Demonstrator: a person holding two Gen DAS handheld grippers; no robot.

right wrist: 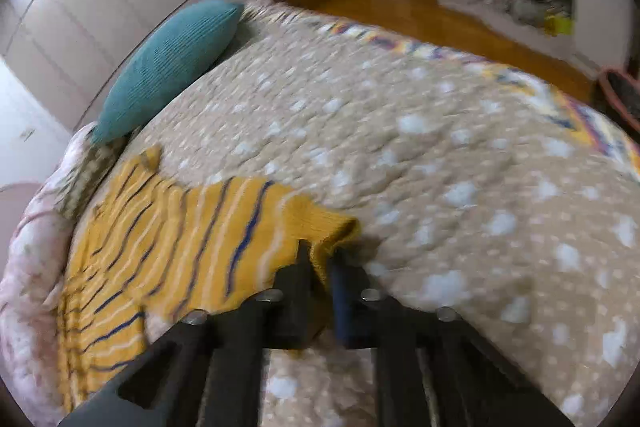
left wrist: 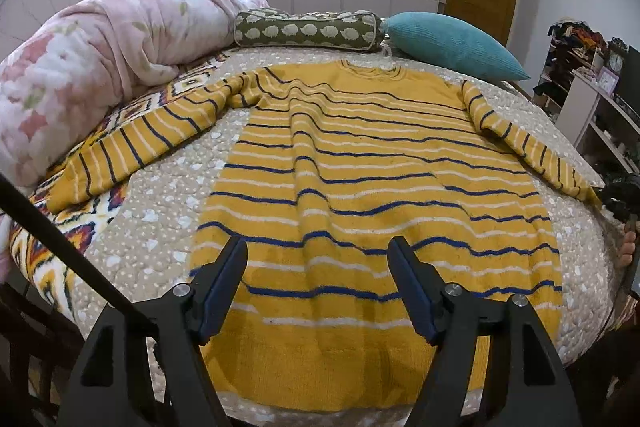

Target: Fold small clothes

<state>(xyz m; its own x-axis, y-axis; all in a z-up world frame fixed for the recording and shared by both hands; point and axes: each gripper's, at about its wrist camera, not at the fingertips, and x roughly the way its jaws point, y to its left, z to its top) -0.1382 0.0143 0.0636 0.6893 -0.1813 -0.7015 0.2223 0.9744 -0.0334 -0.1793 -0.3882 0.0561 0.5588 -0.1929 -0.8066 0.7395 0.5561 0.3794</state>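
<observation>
A mustard-yellow sweater [left wrist: 360, 167] with blue and white stripes lies flat on the bed, neck at the far end and both sleeves spread out. My left gripper [left wrist: 316, 247] hovers open over the hem, with nothing between its fingers. In the right wrist view, which is blurred, my right gripper [right wrist: 322, 255] is shut on the cuff [right wrist: 320, 223] of the sweater's right sleeve [left wrist: 532, 151]. The cuff is pinched up between the pads. The sleeve runs left toward the sweater body [right wrist: 120, 267].
The bed has a beige spotted quilt [left wrist: 160, 207]. A pink floral duvet [left wrist: 80, 67] is bunched at the far left. A hedgehog-print bolster [left wrist: 308, 29] and a teal cushion [left wrist: 452, 43] lie beyond the neck. Shelves [left wrist: 592, 99] stand right of the bed, and a hand [left wrist: 628, 247] shows at the edge.
</observation>
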